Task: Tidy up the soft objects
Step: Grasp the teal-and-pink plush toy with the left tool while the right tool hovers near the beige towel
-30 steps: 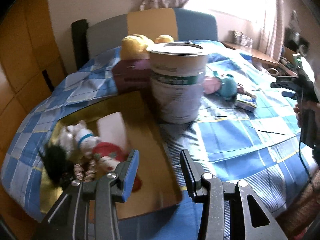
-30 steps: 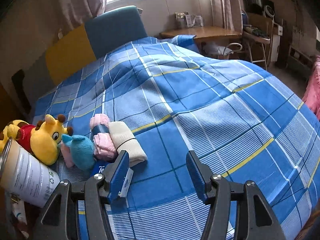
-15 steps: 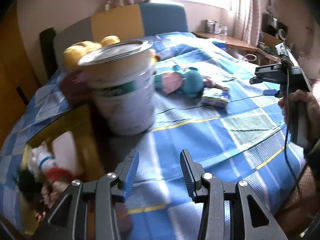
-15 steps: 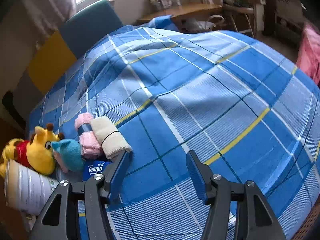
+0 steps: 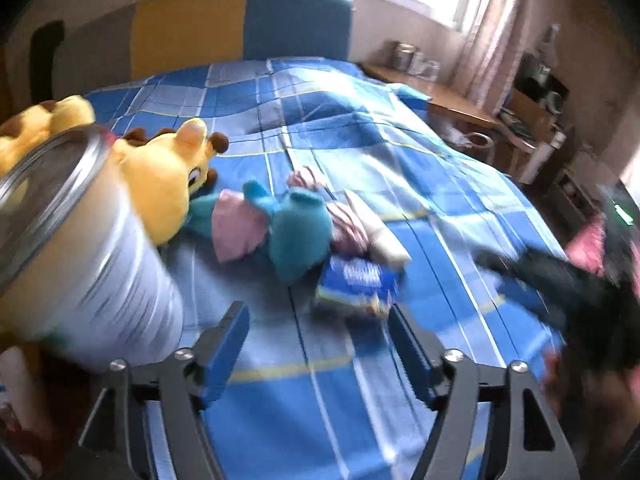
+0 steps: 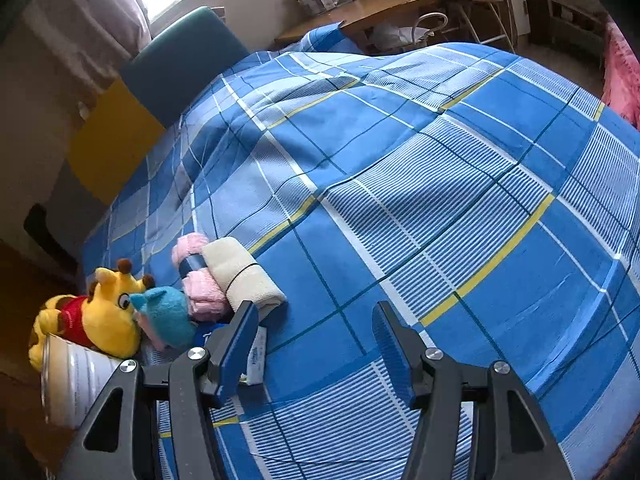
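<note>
A yellow plush giraffe (image 5: 160,184) (image 6: 106,316), a teal and pink plush toy (image 5: 296,224) (image 6: 168,316), rolled pink towels (image 6: 196,276), a cream rolled towel (image 6: 244,276) and a blue tissue pack (image 5: 356,280) lie together on the blue checked bedspread (image 6: 440,200). My left gripper (image 5: 320,340) is open and empty, just short of the tissue pack. My right gripper (image 6: 314,344) is open and empty, to the right of the towels. The right gripper shows blurred in the left wrist view (image 5: 560,280).
A large white tin can (image 5: 76,256) (image 6: 72,384) stands at the left beside the giraffe. A yellow and blue headboard (image 5: 240,28) is behind the bed. A wooden desk (image 6: 360,12) with clutter stands beyond the bed.
The left gripper swung right, away from the gold box of toys and past the can, toward the plush toys and tissue pack. The right gripper tilted and shifted slightly. Both stayed open.
</note>
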Available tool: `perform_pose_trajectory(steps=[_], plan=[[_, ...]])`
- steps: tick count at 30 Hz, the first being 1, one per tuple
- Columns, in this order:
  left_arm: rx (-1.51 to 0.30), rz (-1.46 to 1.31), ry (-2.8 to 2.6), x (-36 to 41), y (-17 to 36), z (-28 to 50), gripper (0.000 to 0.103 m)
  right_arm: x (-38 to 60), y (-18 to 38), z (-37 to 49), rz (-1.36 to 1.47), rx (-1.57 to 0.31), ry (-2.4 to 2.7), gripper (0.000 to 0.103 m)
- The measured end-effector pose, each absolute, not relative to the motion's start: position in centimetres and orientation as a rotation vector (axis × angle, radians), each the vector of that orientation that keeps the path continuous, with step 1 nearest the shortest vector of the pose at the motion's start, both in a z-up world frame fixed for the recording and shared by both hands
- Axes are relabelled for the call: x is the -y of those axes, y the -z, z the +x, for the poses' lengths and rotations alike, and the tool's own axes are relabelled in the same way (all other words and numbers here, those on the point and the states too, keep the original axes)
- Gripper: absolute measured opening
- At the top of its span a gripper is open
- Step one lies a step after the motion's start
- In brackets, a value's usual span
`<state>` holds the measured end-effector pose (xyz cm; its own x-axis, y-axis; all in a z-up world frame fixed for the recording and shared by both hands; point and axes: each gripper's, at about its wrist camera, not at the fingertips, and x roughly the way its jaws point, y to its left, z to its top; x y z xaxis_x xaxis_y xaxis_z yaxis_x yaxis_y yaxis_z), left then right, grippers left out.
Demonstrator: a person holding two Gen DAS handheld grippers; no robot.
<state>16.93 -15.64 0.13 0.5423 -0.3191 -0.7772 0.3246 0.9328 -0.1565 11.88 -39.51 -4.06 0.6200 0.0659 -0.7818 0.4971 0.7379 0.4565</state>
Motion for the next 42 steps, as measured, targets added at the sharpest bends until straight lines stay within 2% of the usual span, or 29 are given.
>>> perform_pose_trajectory(steps=[2,4,11,12,13,14,16,18,28,35,42], plan=[[-0.921,0.004,0.358,16.8,0.1,19.3,0.077,39.7,4.2,11.8,0.735,-0.881,0.269,0.06],[-0.946,-0.025,0.31,17.4,0.6,21.5,0.084,39.8,4.3,11.9,0.751,-0.887,0.257,0.06],[-1.038,-0.109,0.199,18.5,3.5,27.4,0.084,39.5,4.5,12.1,0.776,-0.891,0.214,0.06],[-1.048,-0.106,0.201,18.6,4.1,27.7,0.072,39.5,4.6,12.1,0.781,-0.892,0.211,0.06],[-1.06,-0.095,0.206,18.7,4.6,27.9,0.049,39.5,4.6,12.1,0.784,-0.891,0.21,0.06],[-1.058,-0.082,0.219,18.7,4.8,27.8,0.049,39.5,4.6,12.1,0.785,-0.89,0.207,0.06],[-1.014,-0.064,0.26,18.3,4.6,26.9,0.041,39.6,4.7,12.0,0.791,-0.888,0.207,0.06],[-0.993,-0.077,0.298,17.4,4.1,25.7,0.039,39.7,4.7,11.9,0.803,-0.88,0.204,0.06],[-0.923,0.026,0.562,14.9,1.1,15.2,0.039,39.6,4.7,12.0,0.751,-0.887,0.238,0.06],[-0.963,0.097,0.635,10.7,2.9,7.7,0.039,39.0,5.3,12.4,0.711,-0.926,0.23,0.06],[-0.998,-0.009,0.623,5.7,3.9,4.6,0.044,37.5,5.2,12.9,0.614,-0.947,0.213,0.06]])
